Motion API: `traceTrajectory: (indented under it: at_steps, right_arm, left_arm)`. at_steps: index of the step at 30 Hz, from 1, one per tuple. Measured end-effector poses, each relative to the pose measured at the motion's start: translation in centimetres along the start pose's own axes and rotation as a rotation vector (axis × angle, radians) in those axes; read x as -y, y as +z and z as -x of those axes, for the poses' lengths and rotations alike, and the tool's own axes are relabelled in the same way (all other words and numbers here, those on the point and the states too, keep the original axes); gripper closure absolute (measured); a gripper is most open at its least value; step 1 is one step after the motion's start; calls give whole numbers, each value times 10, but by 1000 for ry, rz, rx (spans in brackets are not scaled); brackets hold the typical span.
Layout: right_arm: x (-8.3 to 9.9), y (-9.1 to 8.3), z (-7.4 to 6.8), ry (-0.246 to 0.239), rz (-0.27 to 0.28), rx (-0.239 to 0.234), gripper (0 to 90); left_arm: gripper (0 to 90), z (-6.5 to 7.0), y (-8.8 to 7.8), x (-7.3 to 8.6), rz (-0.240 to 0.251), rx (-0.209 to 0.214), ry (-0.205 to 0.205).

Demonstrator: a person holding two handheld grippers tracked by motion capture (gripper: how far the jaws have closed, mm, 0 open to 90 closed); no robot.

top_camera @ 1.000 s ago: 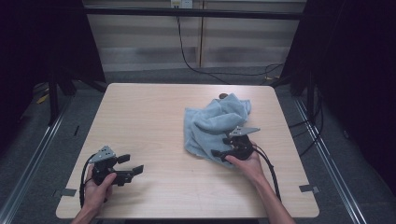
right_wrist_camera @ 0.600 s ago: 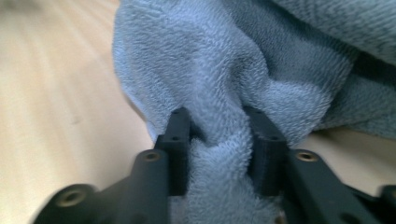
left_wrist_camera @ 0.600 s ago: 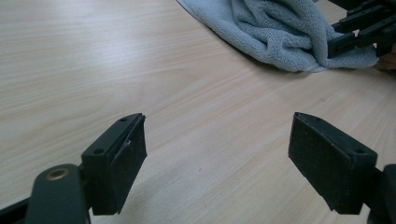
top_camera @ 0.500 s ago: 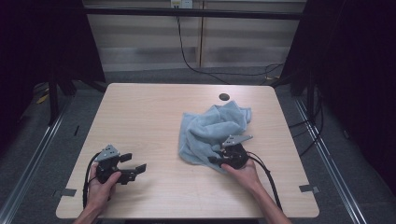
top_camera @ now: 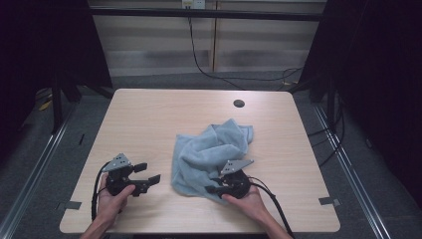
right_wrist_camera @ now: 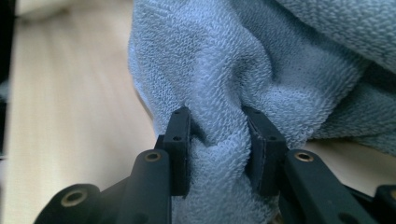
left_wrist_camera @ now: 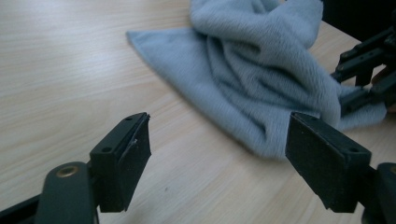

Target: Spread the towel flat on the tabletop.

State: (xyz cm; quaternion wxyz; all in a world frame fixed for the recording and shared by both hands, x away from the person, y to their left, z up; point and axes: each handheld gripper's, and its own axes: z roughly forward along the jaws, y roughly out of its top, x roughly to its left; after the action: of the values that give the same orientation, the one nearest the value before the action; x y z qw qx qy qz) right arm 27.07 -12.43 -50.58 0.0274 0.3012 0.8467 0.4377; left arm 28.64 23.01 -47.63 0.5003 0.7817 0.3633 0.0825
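**Inspector A:** On the near right part of the table point(top_camera: 149, 119), the grey-blue towel point(top_camera: 211, 152) lies crumpled in a loose heap, its lower edge towards the person. Confirm the right gripper point(top_camera: 215, 189).

**Inspector B:** Confirmed. In the right gripper view both pads point(right_wrist_camera: 180, 140) press into a bunched fold of the towel; the cloth bulges between and above them. The jaws have just been closing and then eased very slightly, with the fold caught between them.

**Inspector A:** And the left gripper point(top_camera: 149, 174)?

**Inspector B:** Near the front left of the table, held in the left hand point(top_camera: 112, 196), well apart from the towel's edge. Its jaws stand wide with bare wood between them, having just narrowed a little. The towel lies ahead of them, untouched on that side.

**Inspector A:** Anything else on the table?

**Inspector B:** A dark round hole point(top_camera: 239, 103) near the far edge.
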Motion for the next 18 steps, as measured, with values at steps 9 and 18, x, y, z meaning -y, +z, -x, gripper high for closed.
traceTrajectory:
  at_steps: [9,18]
  right_arm:
    - [-25,-27,-5,7,56,-31,595]
    - [-30,-77,32,62,185,122,551]
  left_arm:
    - [322,9,-3,-27,54,19,3]
    - [653,27,58,-35,-71,52,139]
